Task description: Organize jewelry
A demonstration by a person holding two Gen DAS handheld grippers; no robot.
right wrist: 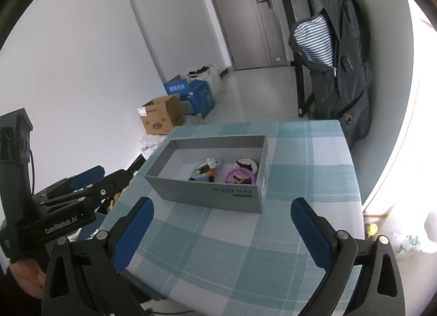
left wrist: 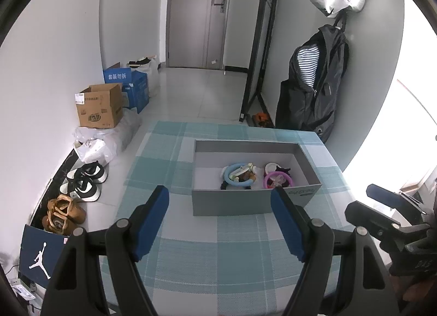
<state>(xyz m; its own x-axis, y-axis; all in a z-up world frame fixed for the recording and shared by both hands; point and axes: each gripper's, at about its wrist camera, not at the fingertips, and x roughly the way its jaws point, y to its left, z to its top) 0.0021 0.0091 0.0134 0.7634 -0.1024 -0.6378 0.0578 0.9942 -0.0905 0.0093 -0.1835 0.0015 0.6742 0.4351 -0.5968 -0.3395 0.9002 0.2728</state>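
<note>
A grey open box [left wrist: 232, 202] stands on the checked table [left wrist: 218, 255]. It holds a blue bangle [left wrist: 236, 178], a pink bangle [left wrist: 277, 180] and other small jewelry pieces. It also shows in the right wrist view [right wrist: 207, 193], with the blue bangle [right wrist: 204, 169] and pink bangle [right wrist: 240, 175] inside. My left gripper [left wrist: 220, 198] is open and empty, just short of the box's near wall. My right gripper [right wrist: 221, 206] is open and empty, near the box's front wall. Each gripper shows at the edge of the other's view.
The table's left edge drops to the floor, where shoes [left wrist: 82, 182], plastic bags and cardboard boxes [left wrist: 99, 109] lie. A dark bag [left wrist: 314, 86] hangs on a rack past the far right corner. A closed door [left wrist: 196, 12] is at the back.
</note>
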